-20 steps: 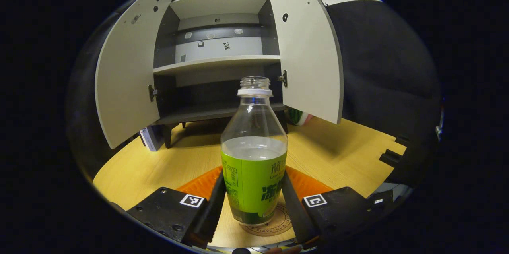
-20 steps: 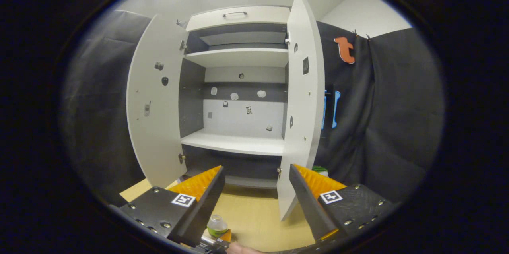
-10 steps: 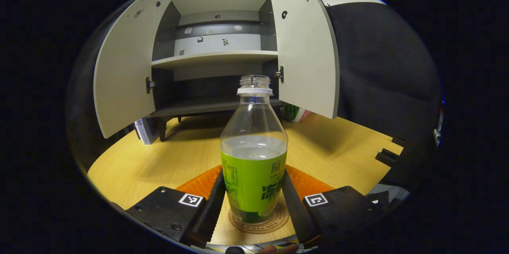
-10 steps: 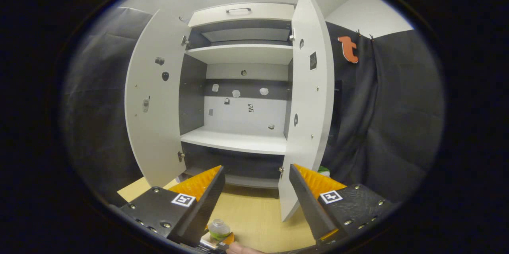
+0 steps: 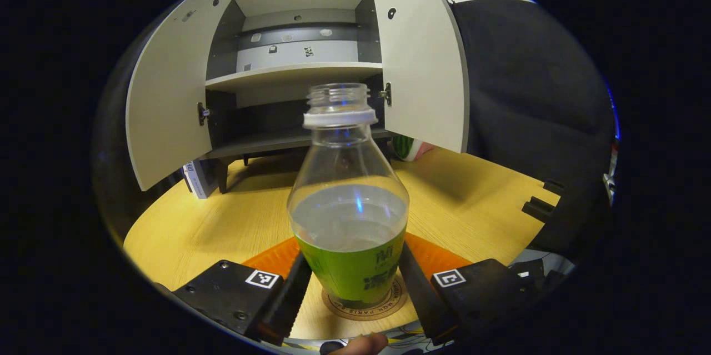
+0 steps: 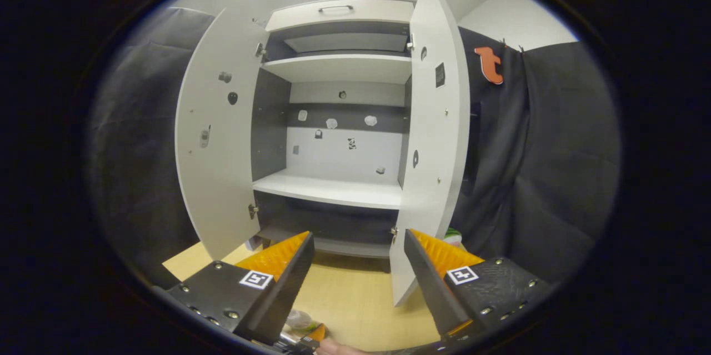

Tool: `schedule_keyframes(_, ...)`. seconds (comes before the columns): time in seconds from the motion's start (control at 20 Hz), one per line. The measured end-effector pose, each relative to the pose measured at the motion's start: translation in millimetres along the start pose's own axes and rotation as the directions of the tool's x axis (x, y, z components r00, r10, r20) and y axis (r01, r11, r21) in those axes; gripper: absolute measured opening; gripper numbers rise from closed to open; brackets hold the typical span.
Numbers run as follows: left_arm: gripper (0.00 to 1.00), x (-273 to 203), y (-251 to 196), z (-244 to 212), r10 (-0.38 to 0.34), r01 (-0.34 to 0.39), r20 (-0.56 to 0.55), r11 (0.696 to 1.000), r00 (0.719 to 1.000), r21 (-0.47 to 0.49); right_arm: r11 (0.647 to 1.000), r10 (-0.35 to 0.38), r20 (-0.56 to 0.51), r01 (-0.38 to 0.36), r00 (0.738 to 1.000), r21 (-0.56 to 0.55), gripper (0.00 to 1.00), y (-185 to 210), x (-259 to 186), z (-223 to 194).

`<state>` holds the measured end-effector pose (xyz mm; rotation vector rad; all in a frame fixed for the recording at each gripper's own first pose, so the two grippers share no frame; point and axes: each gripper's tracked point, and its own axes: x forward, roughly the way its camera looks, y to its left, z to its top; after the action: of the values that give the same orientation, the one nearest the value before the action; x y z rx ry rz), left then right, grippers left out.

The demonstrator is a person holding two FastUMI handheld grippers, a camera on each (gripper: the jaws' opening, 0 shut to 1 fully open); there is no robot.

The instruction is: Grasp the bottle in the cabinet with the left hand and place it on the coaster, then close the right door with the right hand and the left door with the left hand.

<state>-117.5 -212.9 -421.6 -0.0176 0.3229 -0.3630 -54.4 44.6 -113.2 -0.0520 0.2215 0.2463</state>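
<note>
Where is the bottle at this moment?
In the left gripper view, the bottle stands on the coaster between the left gripper jaws, in front of the open cabinet.

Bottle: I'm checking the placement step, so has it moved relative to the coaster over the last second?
Yes. The bottle came down onto the coaster and now sits squarely on it, between the left hand-held gripper fingers.

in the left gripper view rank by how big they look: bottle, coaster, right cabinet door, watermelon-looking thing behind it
1. Right cabinet door
2. Bottle, though it is close to the camera, so its real size is unsure
3. Coaster, mostly hidden under the bottle
4. Watermelon-patterned object, only partly visible
</note>
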Motion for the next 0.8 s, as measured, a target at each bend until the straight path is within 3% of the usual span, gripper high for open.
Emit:
schedule_keyframes(0.25, 0.88, -5, -2, 18, -0.007, 0.007, 0.033, 1.0, 0.999, 0.016, 0.999, 0.026, 0.012, -0.025, 1.0, -0.02, 0.98, 10, 1, 5)
schedule_keyframes(0.4, 0.99, -10, 5, 30, 0.005, -0.006, 0.048, 1.0, 0.999, 0.011, 0.999, 0.028, 0.022, -0.028, 0.999, -0.02, 0.98, 10, -1, 8)
schedule_keyframes(0.8, 0.99, -38, -3, 80, -0.04, 0.035, 0.124, 0.999, 0.991, 0.042, 1.0, 0.008, 0.044, -0.009, 0.999, 0.016, 0.98, -6, -12, 17)
